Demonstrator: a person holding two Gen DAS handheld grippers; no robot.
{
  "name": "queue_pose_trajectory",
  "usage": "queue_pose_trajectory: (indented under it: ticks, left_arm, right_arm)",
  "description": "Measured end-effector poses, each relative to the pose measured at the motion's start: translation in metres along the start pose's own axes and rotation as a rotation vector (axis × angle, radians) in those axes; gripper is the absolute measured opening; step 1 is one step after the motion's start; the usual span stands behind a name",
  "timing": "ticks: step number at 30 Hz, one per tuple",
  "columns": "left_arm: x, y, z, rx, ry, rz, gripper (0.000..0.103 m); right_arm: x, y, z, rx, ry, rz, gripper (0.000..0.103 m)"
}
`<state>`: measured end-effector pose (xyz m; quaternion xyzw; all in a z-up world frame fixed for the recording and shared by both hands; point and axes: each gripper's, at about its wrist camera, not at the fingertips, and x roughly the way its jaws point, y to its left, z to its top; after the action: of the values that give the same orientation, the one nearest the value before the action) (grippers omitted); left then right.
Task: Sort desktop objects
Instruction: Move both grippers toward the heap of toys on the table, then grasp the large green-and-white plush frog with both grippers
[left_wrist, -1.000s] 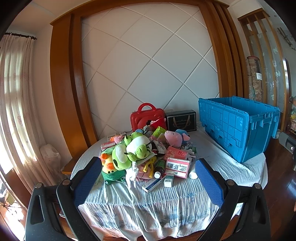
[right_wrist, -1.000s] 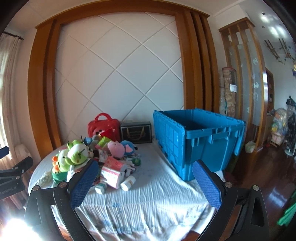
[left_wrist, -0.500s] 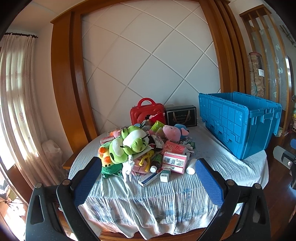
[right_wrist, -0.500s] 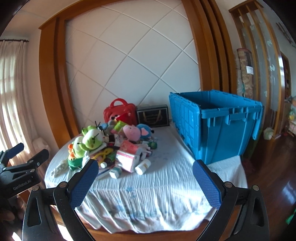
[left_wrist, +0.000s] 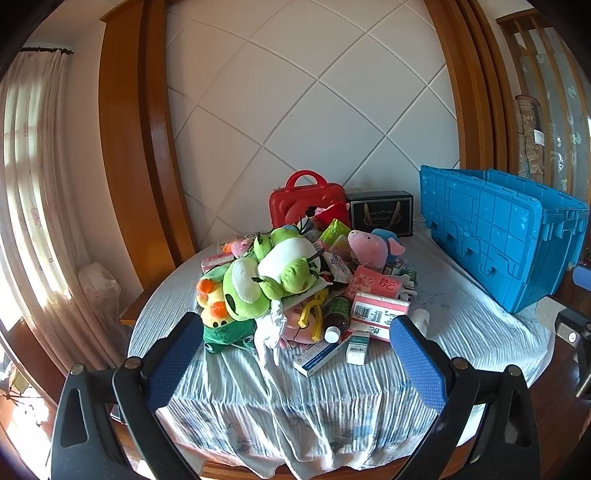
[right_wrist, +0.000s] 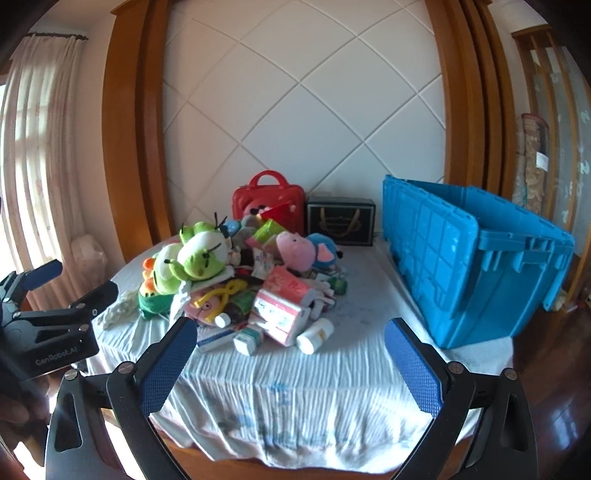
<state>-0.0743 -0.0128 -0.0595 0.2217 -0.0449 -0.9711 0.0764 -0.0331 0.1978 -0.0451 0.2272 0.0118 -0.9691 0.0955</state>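
Both grippers, left (left_wrist: 295, 363) and right (right_wrist: 291, 363), hover jaws wide, empty, before the seemingly jumbled toy pile (left_wrist: 295, 284).

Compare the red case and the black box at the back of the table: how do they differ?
The red case is glossy plastic with an arched carry handle on top; the black box is flat-topped, with a gold handle design only on its front. The case stands taller than the box. Toys from the pile overlap the case's front, while the box's front is nearly clear. Both stand upright, side by side, against the wall.
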Motion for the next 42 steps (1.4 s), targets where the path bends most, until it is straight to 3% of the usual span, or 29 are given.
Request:
queue_pose_trajectory:
  ticks: [9, 17, 22, 33, 36, 42]
  left_arm:
    - [0.085, 0.056, 0.005, 0.041, 0.055, -0.015, 0.102]
    - [0.146, 0.085, 0.005, 0.045, 0.1, -0.019, 0.102]
    - [0.174, 0.084, 0.005, 0.045, 0.12, 0.003, 0.102]
    - [0.217, 0.097, -0.006, -0.056, 0.175, 0.085, 0.102]
    - [0.225, 0.098, -0.006, -0.066, 0.182, 0.067, 0.102]
    - [0.259, 0.09, 0.001, 0.007, 0.188, 0.016, 0.102]
  right_arm:
    - [0.095, 0.06, 0.035, 0.004, 0.047, 0.035, 0.103]
    - [0.152, 0.104, 0.051, -0.045, 0.069, 0.069, 0.103]
    - [0.186, 0.106, 0.057, -0.067, 0.093, 0.113, 0.103]
    - [0.251, 0.093, 0.074, -0.155, 0.133, 0.235, 0.103]
    - [0.27, 0.097, 0.071, -0.145, 0.168, 0.277, 0.103]
    - [0.308, 0.121, 0.072, -0.148, 0.229, 0.32, 0.103]
